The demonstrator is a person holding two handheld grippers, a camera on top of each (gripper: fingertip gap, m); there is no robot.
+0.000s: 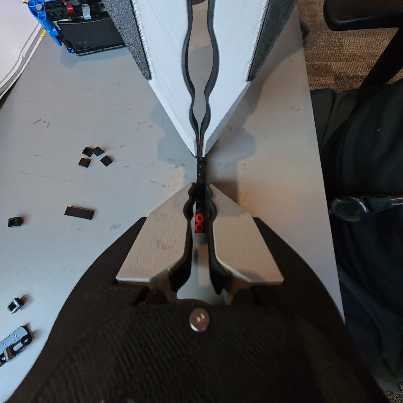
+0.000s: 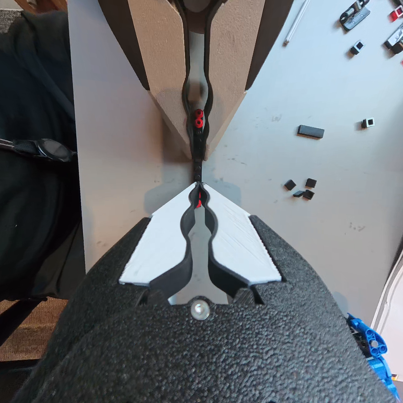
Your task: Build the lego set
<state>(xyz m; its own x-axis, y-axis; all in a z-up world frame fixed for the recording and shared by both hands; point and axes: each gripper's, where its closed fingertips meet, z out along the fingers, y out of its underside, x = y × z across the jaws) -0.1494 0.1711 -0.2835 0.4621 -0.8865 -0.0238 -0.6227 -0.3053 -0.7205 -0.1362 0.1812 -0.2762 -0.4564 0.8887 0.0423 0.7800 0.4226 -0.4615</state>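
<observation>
A thin black lego beam [image 1: 200, 172] is held above the grey table [image 1: 87, 104] by both grippers, one on each end. My left gripper [image 1: 200, 188], with tan fingers, is shut on the end that carries two red pins [image 1: 199, 217]. My right gripper [image 2: 198, 185], with white fingers, is shut on the other end, where a bit of red [image 2: 198, 201] shows between its pads. The two grippers face each other tip to tip, with a short stretch of beam [image 2: 198, 170] bare between them. The right gripper [image 1: 199, 155] enters the left wrist view from the top.
A partly built black and blue model [image 1: 87, 28] stands at the back left beside white paper [image 1: 13, 43]. Several small black tiles [image 1: 96, 156], a long black tile [image 1: 79, 212] and other loose pieces [image 1: 15, 221] lie on the left. The table edge [image 1: 314, 152] and a seated person's dark clothes [image 1: 359, 152] are close on the right. My left and right fingertips are right by each other.
</observation>
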